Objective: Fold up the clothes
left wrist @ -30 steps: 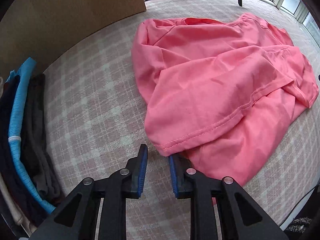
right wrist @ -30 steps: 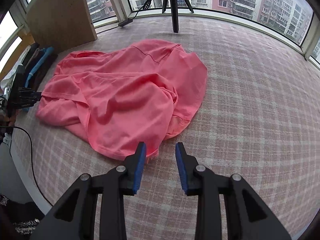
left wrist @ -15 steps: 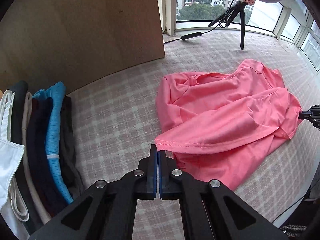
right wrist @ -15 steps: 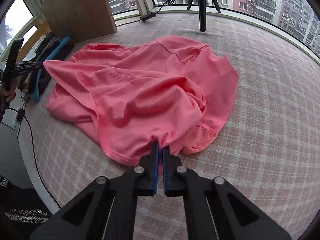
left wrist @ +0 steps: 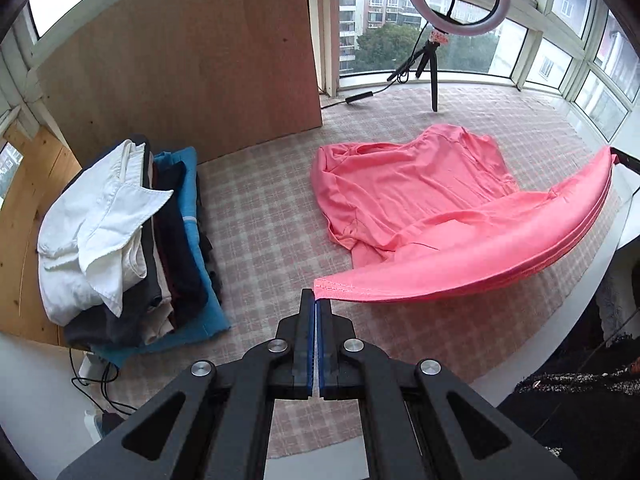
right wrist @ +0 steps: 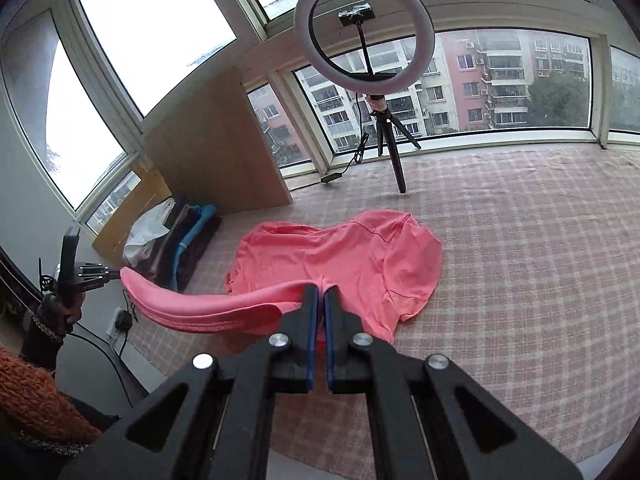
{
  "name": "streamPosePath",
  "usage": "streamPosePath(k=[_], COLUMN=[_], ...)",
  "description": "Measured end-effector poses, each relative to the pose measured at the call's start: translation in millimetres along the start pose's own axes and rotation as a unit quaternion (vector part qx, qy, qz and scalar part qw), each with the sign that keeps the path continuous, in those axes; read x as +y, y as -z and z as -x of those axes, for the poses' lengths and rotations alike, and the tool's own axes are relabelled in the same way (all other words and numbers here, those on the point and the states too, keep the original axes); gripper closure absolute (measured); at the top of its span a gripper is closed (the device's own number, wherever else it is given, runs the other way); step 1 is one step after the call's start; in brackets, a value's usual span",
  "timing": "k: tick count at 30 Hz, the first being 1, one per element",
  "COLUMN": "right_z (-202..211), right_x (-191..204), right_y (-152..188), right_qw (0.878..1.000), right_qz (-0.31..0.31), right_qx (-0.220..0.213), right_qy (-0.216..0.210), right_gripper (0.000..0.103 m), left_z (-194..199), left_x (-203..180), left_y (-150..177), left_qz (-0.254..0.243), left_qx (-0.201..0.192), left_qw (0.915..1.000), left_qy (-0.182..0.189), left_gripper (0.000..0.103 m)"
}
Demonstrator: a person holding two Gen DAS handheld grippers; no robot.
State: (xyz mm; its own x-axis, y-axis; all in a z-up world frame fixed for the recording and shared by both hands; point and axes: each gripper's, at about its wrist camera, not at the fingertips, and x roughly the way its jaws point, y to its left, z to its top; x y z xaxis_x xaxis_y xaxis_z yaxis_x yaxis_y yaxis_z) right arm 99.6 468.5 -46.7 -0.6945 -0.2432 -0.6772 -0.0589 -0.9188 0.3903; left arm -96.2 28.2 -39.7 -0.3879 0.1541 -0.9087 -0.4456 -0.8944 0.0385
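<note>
A pink T-shirt (left wrist: 404, 192) lies partly on the plaid cloth, its bottom hem lifted and stretched taut between both grippers. My left gripper (left wrist: 316, 300) is shut on one hem corner, which sticks out to the right of its tips. In the right wrist view my right gripper (right wrist: 321, 294) is shut on the other hem corner of the pink T-shirt (right wrist: 348, 256). The hem runs from it to the left gripper (right wrist: 116, 274), seen far left. The right gripper's tip (left wrist: 618, 158) shows at the right edge of the left wrist view. The shirt's upper part rests on the surface.
A stack of folded clothes (left wrist: 132, 240) with a white garment on top sits left of the shirt, against a wooden board (left wrist: 180, 68). A ring light on a tripod (right wrist: 370, 60) stands at the back by the windows, its cable (left wrist: 360, 98) trailing. A person's sleeve (right wrist: 36, 404) shows low left.
Both grippers closed on the shirt's hem corners and rose, lifting the hem off the surface and pulling it taut. Both views now take in far more of the room.
</note>
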Motion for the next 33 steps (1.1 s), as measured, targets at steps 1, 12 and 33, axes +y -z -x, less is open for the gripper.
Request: streamPosePath(k=[1,12,33], right_z=[-22.5,-159.5,-190.6], right_x=[-7.2,-58.1,-75.5], right_y=[-1.9,30.9,-7.0], right_qw=[1.0,0.982,0.982], right_qz=[-0.014,-0.085,-0.065], right_qx=[0.018,0.152,0.138], right_qy=[0.008,0.079,0.107], right_gripper=[0.1,0.092,0.1], left_z=[-21.2,-194.4,-173.4], left_x=[-1.2,-7.3,-8.9], left_y=[-3.0,0.9,-19.3], left_qz=[-0.004,0.035,0.044], left_qx=[0.016,0.139,0.104], left_qw=[0.9999,0.9893,0.9928], left_qy=[0.003,0.026,0.04], left_gripper=[0.103,0.103,0.103])
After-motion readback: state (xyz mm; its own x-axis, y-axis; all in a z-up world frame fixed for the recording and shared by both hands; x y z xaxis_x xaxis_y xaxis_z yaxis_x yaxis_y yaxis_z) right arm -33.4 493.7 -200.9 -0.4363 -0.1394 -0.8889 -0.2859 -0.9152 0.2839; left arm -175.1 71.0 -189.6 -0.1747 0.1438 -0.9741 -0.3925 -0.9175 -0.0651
